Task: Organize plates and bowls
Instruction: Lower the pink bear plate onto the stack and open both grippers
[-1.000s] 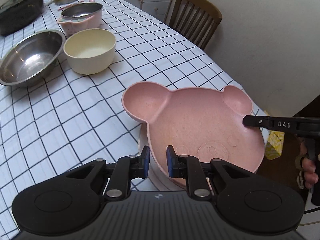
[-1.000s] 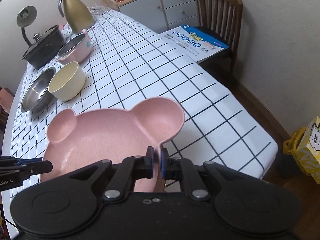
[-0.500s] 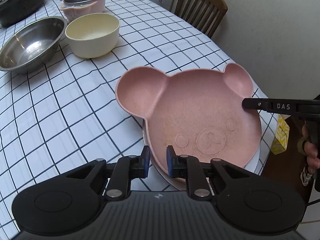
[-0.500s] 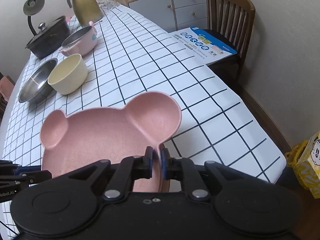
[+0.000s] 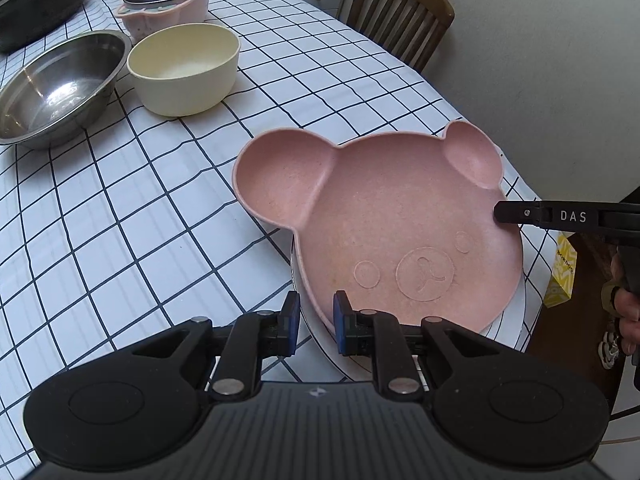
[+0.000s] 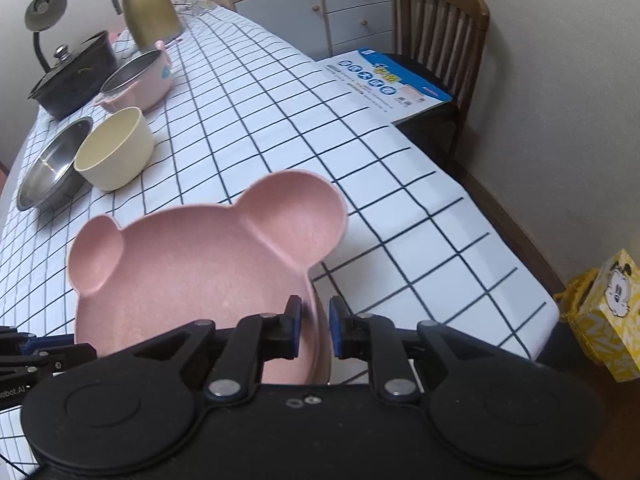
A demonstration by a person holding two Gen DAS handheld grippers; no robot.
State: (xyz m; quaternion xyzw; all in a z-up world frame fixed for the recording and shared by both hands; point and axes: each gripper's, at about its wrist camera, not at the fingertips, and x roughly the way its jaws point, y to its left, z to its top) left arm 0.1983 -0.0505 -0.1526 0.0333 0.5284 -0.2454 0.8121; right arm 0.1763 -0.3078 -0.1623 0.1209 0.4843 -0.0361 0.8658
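You have a checked tablecloth [image 6: 280,120] spread over the whole table. At its far end stands a gold thermos jug [image 6: 148,10], with a black lidded pot [image 6: 74,74] just beside it and a pink saucepan [image 6: 138,82] in front of both. A desk lamp [image 6: 42,16] rises behind the black pot. Beyond the table you can see a grey drawer cabinet [image 6: 344,8], and a wooden chair [image 6: 444,36] with a blue printed sheet [image 6: 384,78] lying on its seat. A yellow box [image 6: 608,320] sits on the floor near the table's corner.
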